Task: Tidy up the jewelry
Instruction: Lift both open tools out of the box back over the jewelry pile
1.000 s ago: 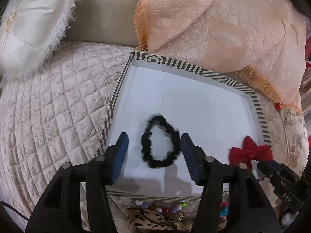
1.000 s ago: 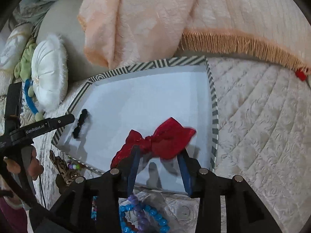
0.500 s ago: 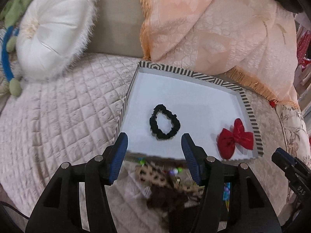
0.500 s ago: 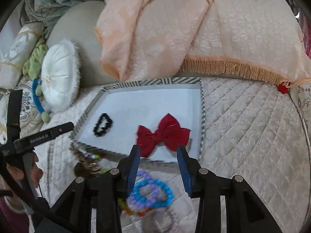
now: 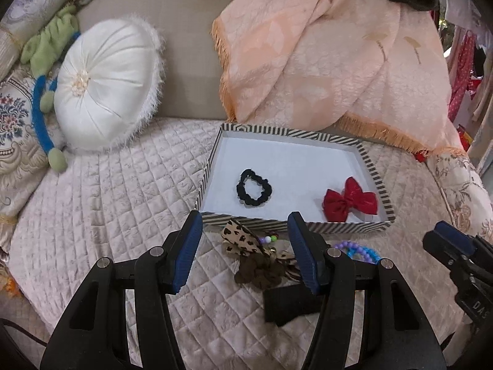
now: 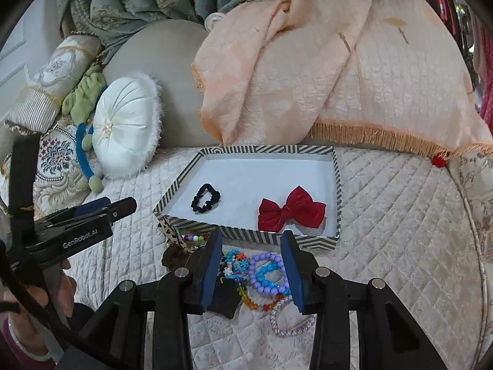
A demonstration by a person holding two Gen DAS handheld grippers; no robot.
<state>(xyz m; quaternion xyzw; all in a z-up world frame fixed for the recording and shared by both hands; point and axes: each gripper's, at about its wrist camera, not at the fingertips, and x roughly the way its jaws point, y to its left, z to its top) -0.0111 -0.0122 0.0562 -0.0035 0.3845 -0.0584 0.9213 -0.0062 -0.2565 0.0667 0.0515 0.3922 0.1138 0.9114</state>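
A striped-rim tray [image 5: 295, 225] [image 6: 246, 149] lies on the quilted bed. Inside it are a black scrunchie [image 5: 254, 187] [image 6: 205, 197] at the left and a red bow [image 5: 351, 199] [image 6: 291, 210] at the right. In front of the tray lie a leopard-print bow [image 5: 242, 239] [image 6: 168, 231], a brown hair piece [image 5: 262, 269], a black bow [image 5: 289, 306] and several bead bracelets [image 6: 268, 273] [image 5: 359, 251]. My left gripper [image 5: 245, 246] is open and empty above the leopard bow. My right gripper [image 6: 252, 265] is open and empty above the bracelets.
A round white cushion [image 5: 104, 84] [image 6: 126, 126] and a green and blue soft toy [image 5: 46, 92] lie at the left. A peach fringed blanket [image 5: 332, 58] [image 6: 323, 71] is draped behind the tray. The quilted bed cover [image 5: 101, 209] spreads around the tray.
Both grippers have pulled back and up from the tray. The right gripper has let go of the red bow, which now lies in the tray; the scrunchie lies where it was.
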